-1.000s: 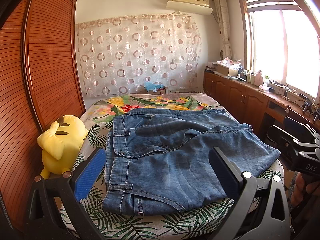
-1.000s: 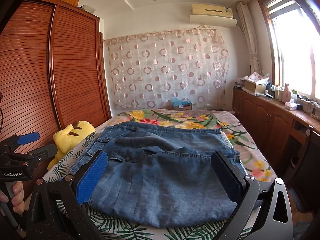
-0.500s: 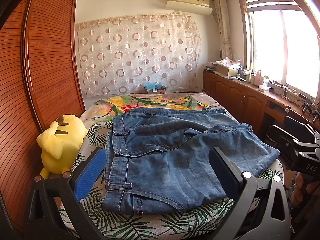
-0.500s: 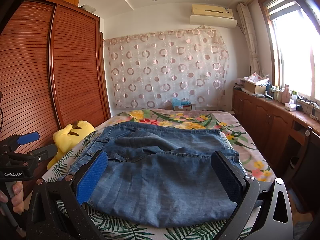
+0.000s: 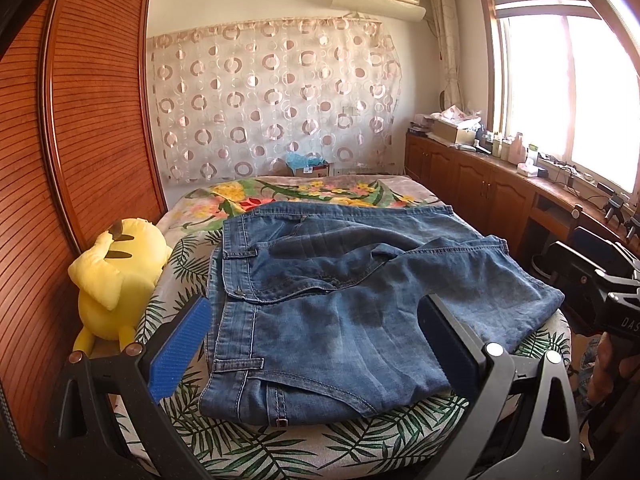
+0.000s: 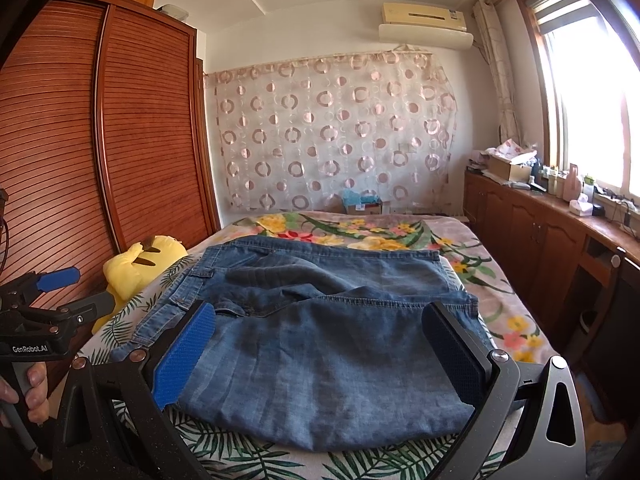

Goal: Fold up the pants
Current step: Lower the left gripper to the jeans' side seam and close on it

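Blue jeans [image 5: 344, 300] lie folded across the near end of the bed [image 5: 248, 444], mid-frame in both views; their underside layers are hidden. Left tongs [image 5: 312, 344] gape wide, holding nothing, above the near hem. Right tongs [image 6: 320, 352] likewise wide and empty. Yellow plush toy [image 5: 116, 276] at left edge, partly cut off in the right view. Hand [image 6: 28, 388] lower left, mostly out of frame.

The plush toy [image 6: 140, 268] sits half hidden behind the jeans [image 6: 320, 340].
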Demonstrator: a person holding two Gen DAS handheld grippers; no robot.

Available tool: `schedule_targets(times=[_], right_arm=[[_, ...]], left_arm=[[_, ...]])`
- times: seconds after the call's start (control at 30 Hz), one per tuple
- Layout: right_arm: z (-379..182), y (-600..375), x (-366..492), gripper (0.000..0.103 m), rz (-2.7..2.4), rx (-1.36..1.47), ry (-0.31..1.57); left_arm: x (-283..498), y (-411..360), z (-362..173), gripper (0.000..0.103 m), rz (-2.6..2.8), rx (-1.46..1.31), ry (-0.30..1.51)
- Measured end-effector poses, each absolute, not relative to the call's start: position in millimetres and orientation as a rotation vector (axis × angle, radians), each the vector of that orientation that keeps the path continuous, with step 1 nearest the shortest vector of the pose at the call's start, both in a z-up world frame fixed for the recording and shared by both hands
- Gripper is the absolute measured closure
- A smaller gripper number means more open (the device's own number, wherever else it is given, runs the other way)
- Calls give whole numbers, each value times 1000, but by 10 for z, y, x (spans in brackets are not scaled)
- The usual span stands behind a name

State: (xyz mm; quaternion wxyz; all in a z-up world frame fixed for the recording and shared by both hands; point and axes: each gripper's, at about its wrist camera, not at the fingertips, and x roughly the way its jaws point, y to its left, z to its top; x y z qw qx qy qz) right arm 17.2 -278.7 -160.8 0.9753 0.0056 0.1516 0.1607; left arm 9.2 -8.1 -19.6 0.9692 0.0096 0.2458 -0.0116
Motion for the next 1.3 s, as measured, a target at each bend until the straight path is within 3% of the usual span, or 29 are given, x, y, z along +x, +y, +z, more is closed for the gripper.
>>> schedule_targets(times=[1.3], right_arm=[[-1849, -2891, 544, 6, 370, -45, 478]], left_arm=[[317, 901, -1019, 0, 29, -75, 708]])
